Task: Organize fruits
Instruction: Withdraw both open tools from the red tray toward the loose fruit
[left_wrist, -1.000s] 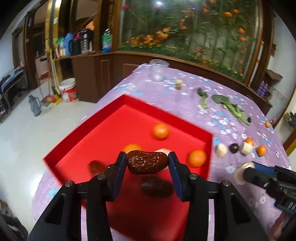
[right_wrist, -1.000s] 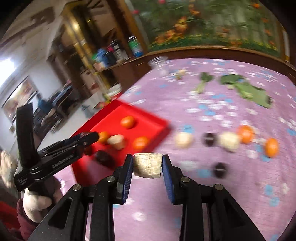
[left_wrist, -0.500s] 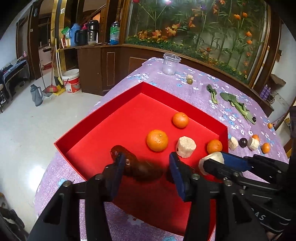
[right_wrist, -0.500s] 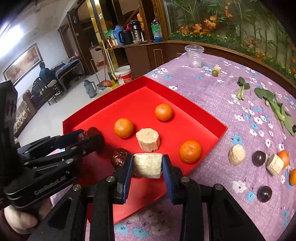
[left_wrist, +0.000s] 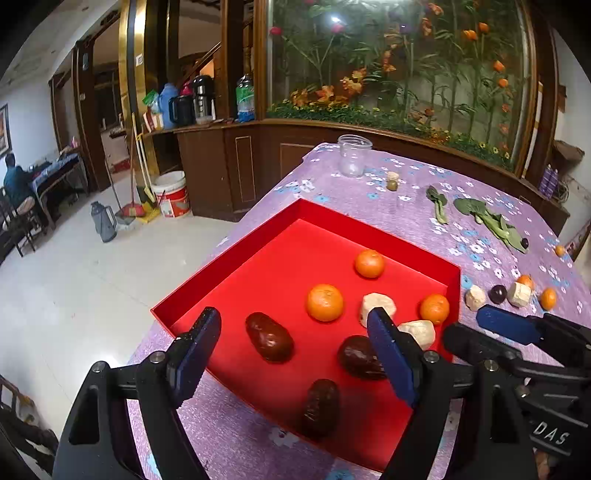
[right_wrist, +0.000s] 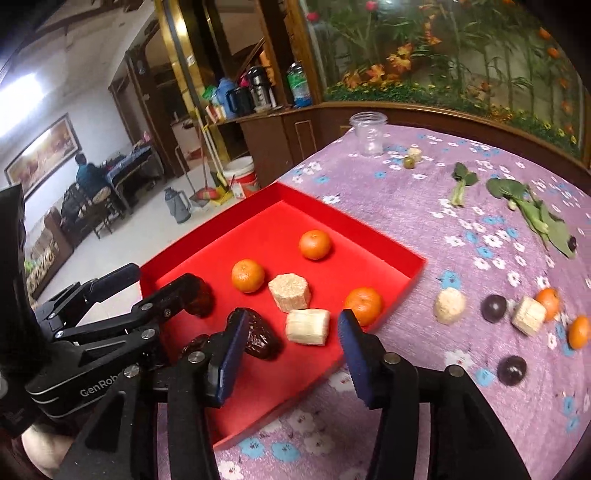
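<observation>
A red tray (left_wrist: 369, 229) on the purple flowered cloth holds three oranges, two pale chunks and three dark dates. My left gripper (left_wrist: 295, 347) hovers over the tray's near side. Its jaws are opening with nothing pressed between them, and one date (left_wrist: 269, 341) lies on the tray floor below the gap. My right gripper (right_wrist: 293, 350) is also opening over the tray (right_wrist: 351, 229). A pale chunk (right_wrist: 307, 326) lies free on the tray between its fingers, touching neither pad. The left gripper (right_wrist: 129, 291) shows at the left of the right wrist view.
On the cloth right of the tray lie a pale chunk (right_wrist: 449, 305), a dark round fruit (right_wrist: 493, 308), another chunk (right_wrist: 528, 315) and oranges (right_wrist: 578, 332). Farther back are a clear jar (left_wrist: 352, 160) and green leaves (left_wrist: 487, 221). The table edge drops to the floor on the left.
Both grippers moved in over the tray and opened. The date left the left gripper's pads and the pale chunk left the right gripper's pads; both now lie in the tray.
</observation>
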